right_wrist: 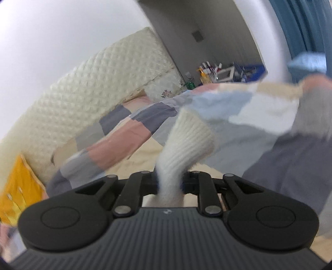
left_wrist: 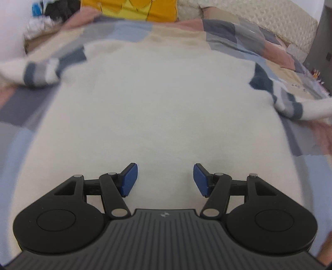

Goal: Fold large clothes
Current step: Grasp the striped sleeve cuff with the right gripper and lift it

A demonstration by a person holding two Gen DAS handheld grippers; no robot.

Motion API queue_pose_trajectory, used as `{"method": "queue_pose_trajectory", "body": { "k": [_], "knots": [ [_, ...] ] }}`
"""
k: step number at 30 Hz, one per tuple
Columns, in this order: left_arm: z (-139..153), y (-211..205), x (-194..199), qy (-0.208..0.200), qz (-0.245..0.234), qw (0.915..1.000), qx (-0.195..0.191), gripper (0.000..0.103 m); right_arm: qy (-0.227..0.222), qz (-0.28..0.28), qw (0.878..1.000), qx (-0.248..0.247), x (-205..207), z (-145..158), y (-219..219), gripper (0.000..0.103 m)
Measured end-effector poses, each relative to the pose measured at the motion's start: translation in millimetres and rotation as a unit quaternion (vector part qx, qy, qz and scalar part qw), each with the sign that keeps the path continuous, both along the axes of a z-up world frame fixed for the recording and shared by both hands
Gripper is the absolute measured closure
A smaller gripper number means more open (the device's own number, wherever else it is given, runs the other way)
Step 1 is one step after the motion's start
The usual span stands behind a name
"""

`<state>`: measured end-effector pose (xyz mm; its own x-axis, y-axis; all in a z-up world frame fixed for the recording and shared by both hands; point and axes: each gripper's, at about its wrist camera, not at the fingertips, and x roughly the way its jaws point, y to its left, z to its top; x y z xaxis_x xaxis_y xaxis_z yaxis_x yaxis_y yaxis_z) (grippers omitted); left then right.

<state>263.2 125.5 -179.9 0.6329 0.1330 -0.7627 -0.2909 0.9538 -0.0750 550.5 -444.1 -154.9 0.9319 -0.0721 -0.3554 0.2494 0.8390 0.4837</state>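
Left gripper point(left_wrist: 165, 180) sits nearest the lens, jaws apart, blue pads point(left_wrist: 130, 180) clear of the fabric, nothing between them. It hangs over the near hem area of the sweater point(left_wrist: 157, 108). Sweater is cream knit, spread flat on the patchwork quilt point(left_wrist: 244, 37), body filling most of the left wrist view. Sleeves run out left and right, each with dark blue, grey and white bands; left sleeve point(left_wrist: 39, 73) blurred, right sleeve point(left_wrist: 288, 101) angled toward the near right. Quilt covers the bed in pink, blue, grey and beige blocks. Quilted cream headboard point(right_wrist: 87, 91) behind it. Yellow-orange cloth point(left_wrist: 132, 9) at the far edge. Right gripper point(right_wrist: 169, 184) is clamped on the ribbed cream cuff point(right_wrist: 186, 143), which sticks up past the fingers, above the quilt. Frame is motion-blurred.
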Motion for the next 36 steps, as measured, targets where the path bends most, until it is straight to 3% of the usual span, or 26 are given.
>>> {"method": "queue_pose_trajectory", "body": {
  "k": [9,16,20,26,31,36],
  "knots": [
    [20,20,-21,-0.028,0.001,0.9996,-0.006,0.038,-0.044,0.044,0.995,-0.078,-33,109,79,0.084],
    [43,43,-46,-0.075,0.017,0.9969,-0.014,0.038,-0.101,0.112,0.978,-0.144,-61,183,180,0.084],
    [47,68,-50,-0.09,0.04,0.994,-0.049,0.038,-0.127,0.152,0.966,-0.167,-81,209,241,0.084],
    [66,94,-71,-0.13,0.054,0.989,-0.045,0.038,-0.145,0.211,0.949,-0.184,-113,212,319,0.084],
    [77,138,-101,-0.185,0.113,0.9689,-0.12,0.038,-0.146,0.268,0.93,-0.206,-143,192,383,0.084],
    [86,156,-122,-0.205,0.128,0.9648,-0.102,0.038,-0.13,0.329,0.907,-0.229,-174,151,448,0.085]
  ]
}}
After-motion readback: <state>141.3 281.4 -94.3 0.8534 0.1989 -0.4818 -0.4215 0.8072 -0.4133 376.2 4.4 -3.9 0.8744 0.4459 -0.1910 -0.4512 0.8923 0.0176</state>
